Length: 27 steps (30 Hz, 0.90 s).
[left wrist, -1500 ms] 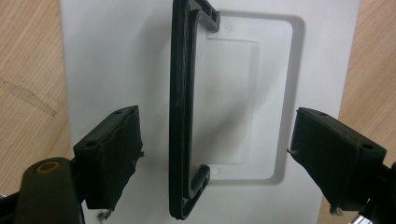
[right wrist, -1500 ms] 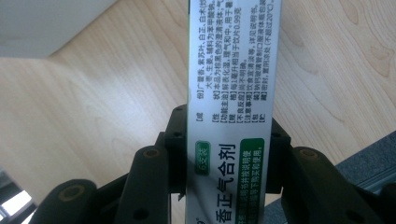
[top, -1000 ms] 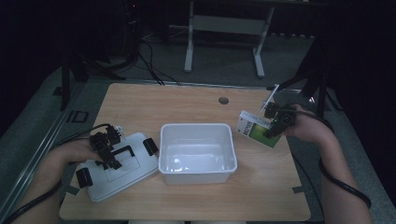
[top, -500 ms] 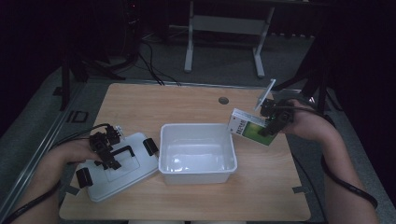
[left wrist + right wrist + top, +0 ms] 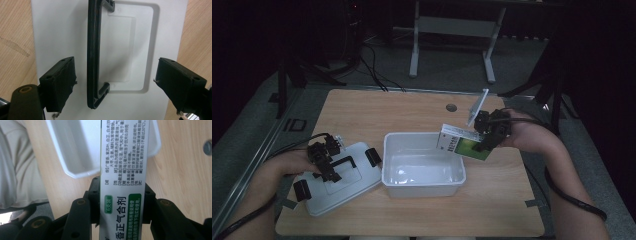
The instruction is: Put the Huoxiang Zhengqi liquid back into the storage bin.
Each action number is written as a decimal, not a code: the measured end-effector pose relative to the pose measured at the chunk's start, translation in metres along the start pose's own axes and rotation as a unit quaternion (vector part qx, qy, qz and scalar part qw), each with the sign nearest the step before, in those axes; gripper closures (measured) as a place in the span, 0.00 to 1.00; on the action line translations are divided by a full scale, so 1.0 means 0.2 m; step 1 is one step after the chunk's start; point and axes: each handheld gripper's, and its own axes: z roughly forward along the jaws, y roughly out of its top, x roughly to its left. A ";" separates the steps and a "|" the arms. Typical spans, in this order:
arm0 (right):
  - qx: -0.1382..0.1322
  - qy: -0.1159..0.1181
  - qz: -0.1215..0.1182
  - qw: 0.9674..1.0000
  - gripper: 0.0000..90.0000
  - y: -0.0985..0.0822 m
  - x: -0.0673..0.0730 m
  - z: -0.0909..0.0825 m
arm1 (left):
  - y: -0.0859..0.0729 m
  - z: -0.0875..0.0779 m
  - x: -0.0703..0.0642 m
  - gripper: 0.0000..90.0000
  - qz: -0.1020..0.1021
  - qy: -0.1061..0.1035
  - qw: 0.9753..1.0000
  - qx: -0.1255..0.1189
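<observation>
A white bin stands open in the middle of the wooden table. Its white lid lies flat to the left, black handle on top. My left gripper hovers low over the lid. In the left gripper view the gripper is open, with the handle between its pads and nearer the left one, untouched. My right gripper is shut on a green and white carton, held tilted above the bin's right rim. Seen from the right gripper, the carton reaches out over the bin.
A round cable hole sits in the tabletop behind the bin. Black latches stick out from the lid's edges. Cables trail from both grippers. A metal desk frame stands on the floor beyond the table.
My right gripper has carried the carton left and upward, from beside the bin to over its right rim. The left gripper and the lid have stayed put.
</observation>
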 end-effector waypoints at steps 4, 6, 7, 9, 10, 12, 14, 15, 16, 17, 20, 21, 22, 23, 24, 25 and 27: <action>0.000 0.006 -0.021 1.000 0.71 0.06 0.04 0.02 | 0.00 0.00 0.00 0.19 0.000 -0.001 1.000 0.000; 0.003 0.008 -0.031 0.999 0.71 0.08 0.06 0.04 | 0.00 0.00 -0.01 0.19 0.001 -0.002 1.000 0.002; 0.002 0.010 -0.037 0.999 0.71 0.10 0.06 0.04 | 0.00 0.00 -0.01 0.19 0.002 -0.003 1.000 0.002; 0.004 0.011 -0.046 0.999 0.71 0.13 0.08 0.06 | 0.00 0.00 -0.01 0.19 0.003 -0.003 1.000 0.003; 0.003 0.012 -0.049 0.999 0.71 0.14 0.09 0.07 | 0.00 0.00 -0.01 0.19 0.004 -0.003 1.000 0.003; 0.003 0.014 -0.056 0.998 0.71 0.16 0.10 0.08 | 0.00 0.00 -0.01 0.19 0.004 -0.003 1.000 0.002; 0.004 0.019 -0.062 0.998 0.71 0.18 0.11 0.10 | 0.01 0.00 -0.01 0.19 0.003 -0.002 1.000 0.002; 0.003 0.020 -0.065 0.998 0.71 0.19 0.12 0.10 | 0.01 0.00 -0.01 0.19 0.003 -0.002 1.000 0.002; 0.002 0.022 -0.067 0.998 0.71 0.20 0.12 0.11 | 0.00 0.00 -0.01 0.19 0.004 -0.002 1.000 0.002; 0.002 0.023 -0.069 0.997 0.71 0.20 0.12 0.12 | 0.00 0.00 -0.01 0.19 0.004 -0.002 1.000 0.002; -0.001 0.030 -0.077 0.997 0.71 0.22 0.13 0.16 | 0.01 -0.01 -0.01 0.19 0.005 -0.003 1.000 0.000; -0.001 0.032 -0.076 0.997 0.71 0.22 0.13 0.17 | 0.01 -0.01 -0.01 0.19 0.006 -0.002 1.000 0.000; 0.001 0.034 -0.077 0.996 0.71 0.23 0.14 0.18 | 0.01 -0.01 -0.02 0.19 0.006 -0.002 1.000 0.000; 0.000 0.035 -0.082 0.996 0.71 0.24 0.14 0.19 | 0.01 -0.01 -0.02 0.19 0.005 -0.003 1.000 -0.001; 0.000 0.036 -0.083 0.996 0.71 0.24 0.14 0.20 | 0.01 -0.01 -0.02 0.19 0.006 -0.002 1.000 0.000; 0.000 0.037 -0.086 0.996 0.71 0.25 0.14 0.21 | 0.01 -0.01 -0.02 0.19 0.006 -0.002 1.000 0.000; 0.002 0.040 -0.090 0.995 0.71 0.27 0.15 0.23 | 0.01 -0.01 -0.02 0.19 0.006 -0.002 1.000 0.000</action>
